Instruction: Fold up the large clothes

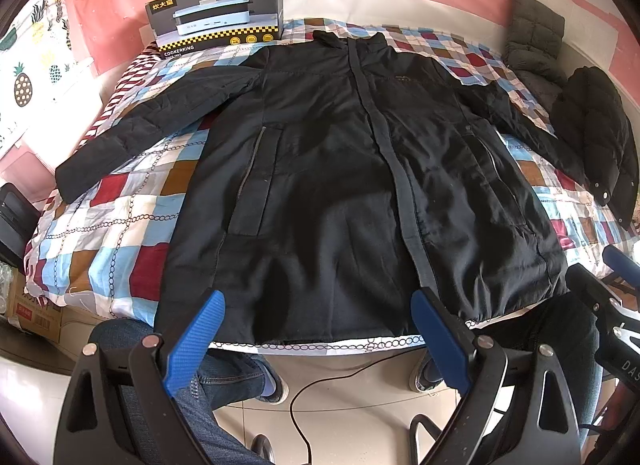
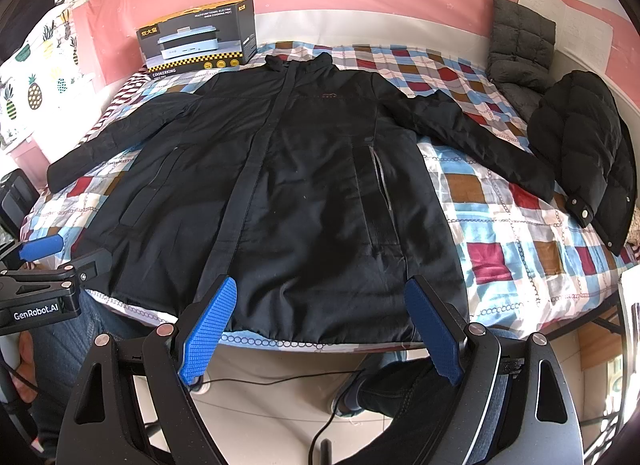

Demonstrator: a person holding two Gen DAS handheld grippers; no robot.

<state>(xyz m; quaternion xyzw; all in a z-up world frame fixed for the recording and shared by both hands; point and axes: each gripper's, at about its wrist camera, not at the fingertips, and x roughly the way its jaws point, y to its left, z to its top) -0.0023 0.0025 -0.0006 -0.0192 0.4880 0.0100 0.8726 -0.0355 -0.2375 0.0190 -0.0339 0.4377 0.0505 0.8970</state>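
Both pairs of jaws stand wide open and hold nothing. The left gripper [image 1: 318,339] hangs low in its frame, over the near edge of the bed [image 1: 100,225], with its blue fingers [image 1: 196,345] on each side of the coat's hem. The right gripper [image 2: 320,329] is in the same pose in its own view, fingers [image 2: 210,329] spread above the hem, not touching the cloth as far as I can see.

The black coat [image 1: 340,169] lies flat and face up in the middle of the frame, on the checkered bed cover, collar toward the pink wall at the top, hem toward the person at the bottom. Its front placket [image 1: 372,121] is closed. The left sleeve [image 1: 132,137] reaches out to the left of the frame, and the right sleeve [image 2: 472,137] reaches to the right, where its cuff ends just beside a second dark puffy jacket [image 2: 588,153]. A cooker box [image 1: 218,9] stands on the bed at the upper left, near the collar.

I judge the coat to be padded, so soft and quite bulky, not heavy but thick. It will bend easily and may spring open again after a fold. The outer fabric has a slight shine, so it may slip between the jaws if only one thin layer is pinched. A good hold seems to be at a cuff or at a hem corner, where the seams give more thickness. The sleeves look like the first parts to bring in over the body.
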